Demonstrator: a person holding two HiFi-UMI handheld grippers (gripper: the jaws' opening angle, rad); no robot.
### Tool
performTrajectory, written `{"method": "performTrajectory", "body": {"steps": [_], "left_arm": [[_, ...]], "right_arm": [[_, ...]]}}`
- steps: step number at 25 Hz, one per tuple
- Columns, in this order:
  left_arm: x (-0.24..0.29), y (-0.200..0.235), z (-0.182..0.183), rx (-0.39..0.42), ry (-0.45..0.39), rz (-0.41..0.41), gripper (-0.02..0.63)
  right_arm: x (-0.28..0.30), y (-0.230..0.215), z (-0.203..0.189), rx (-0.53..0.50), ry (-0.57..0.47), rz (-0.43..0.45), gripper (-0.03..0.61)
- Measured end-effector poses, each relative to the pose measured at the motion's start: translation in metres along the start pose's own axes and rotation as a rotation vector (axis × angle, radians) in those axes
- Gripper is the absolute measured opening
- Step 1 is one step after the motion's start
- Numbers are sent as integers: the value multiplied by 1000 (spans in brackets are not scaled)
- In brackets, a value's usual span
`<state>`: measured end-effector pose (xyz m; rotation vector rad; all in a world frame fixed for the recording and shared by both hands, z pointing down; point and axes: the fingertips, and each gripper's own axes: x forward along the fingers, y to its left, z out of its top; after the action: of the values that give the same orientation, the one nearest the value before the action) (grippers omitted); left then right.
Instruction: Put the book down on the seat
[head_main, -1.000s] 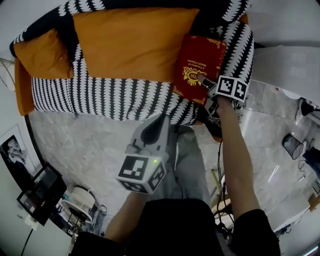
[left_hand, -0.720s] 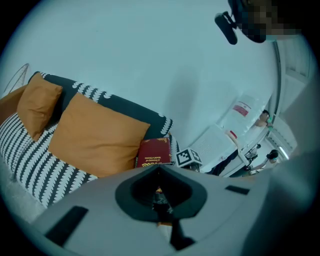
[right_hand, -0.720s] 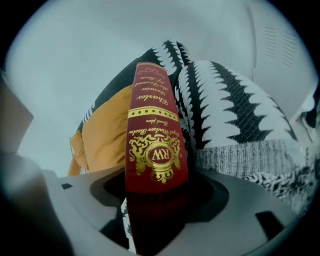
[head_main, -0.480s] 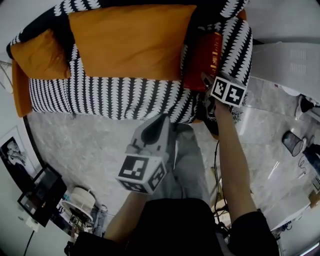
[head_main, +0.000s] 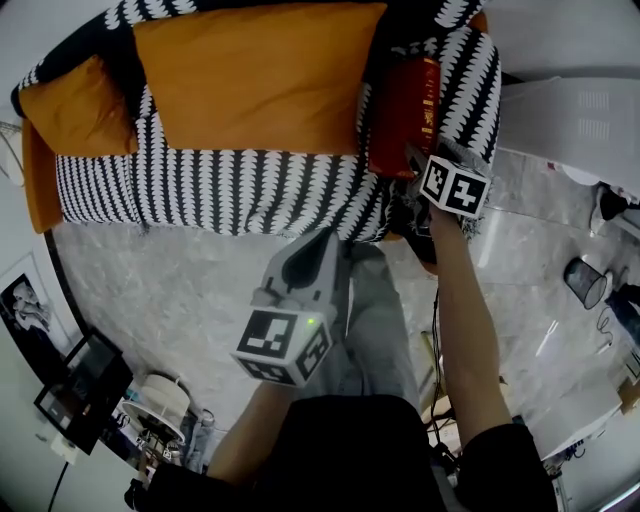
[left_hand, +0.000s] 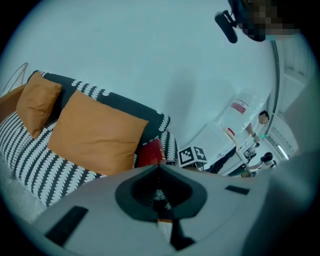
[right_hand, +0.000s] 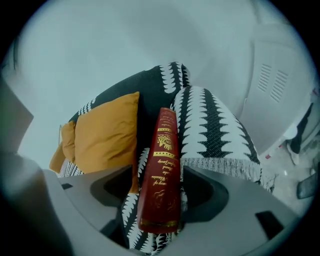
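A dark red book (head_main: 405, 115) with gold lettering stands on its edge on the black-and-white sofa seat (head_main: 220, 190), spine towards me, leaning by the patterned armrest (head_main: 470, 90). My right gripper (head_main: 412, 160) is at the book's near end. In the right gripper view the book (right_hand: 160, 170) sits between the jaws, with sofa fabric showing in a gap on its left side. The jaws are closing slightly and the pads do not press on it. My left gripper (head_main: 318, 242) hangs over the floor in front of the sofa, shut and empty, its jaw tips (left_hand: 159, 167) meeting.
A large orange cushion (head_main: 250, 75) and a smaller one (head_main: 75, 105) lean on the sofa back. Grey marble floor (head_main: 170, 280) lies in front. A white cabinet (head_main: 570, 120) stands right of the sofa, a bin (head_main: 585, 290) beyond. A fan (head_main: 165, 400) is at lower left.
The book has turned from cover-up to standing on its edge against the armrest. The right gripper's jaws have widened round it. The left gripper has not moved.
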<state>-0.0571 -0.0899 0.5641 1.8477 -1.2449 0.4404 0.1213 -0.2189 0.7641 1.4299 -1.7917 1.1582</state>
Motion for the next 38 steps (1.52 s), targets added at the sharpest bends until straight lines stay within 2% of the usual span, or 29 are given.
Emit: {"method": "performTrajectory", "body": {"steps": [3, 9, 17, 21, 26, 31, 38], "left_arm": [[-9, -3, 1, 6, -3, 0, 12], [-10, -12, -5, 22, -15, -7, 12], [-29, -23, 0, 43, -46, -15, 12], [-44, -27, -1, 58, -78, -12, 12], [-61, -48, 1, 89, -124, -35, 12], [-77, -67, 11, 133, -148, -60, 12], [-98, -87, 37, 188, -200, -87, 12]], "right_arm": [[-16, 5, 1, -7, -35, -4, 294], [-35, 2, -2, -20, -100, -3, 170], [-85, 30, 10, 26, -209, 87, 57], [-119, 50, 17, 28, -284, 128, 35], [-165, 64, 9, -31, -337, 132, 25], [-215, 76, 8, -64, -378, 138, 14], [-297, 95, 29, -149, -484, 156, 11]]}}
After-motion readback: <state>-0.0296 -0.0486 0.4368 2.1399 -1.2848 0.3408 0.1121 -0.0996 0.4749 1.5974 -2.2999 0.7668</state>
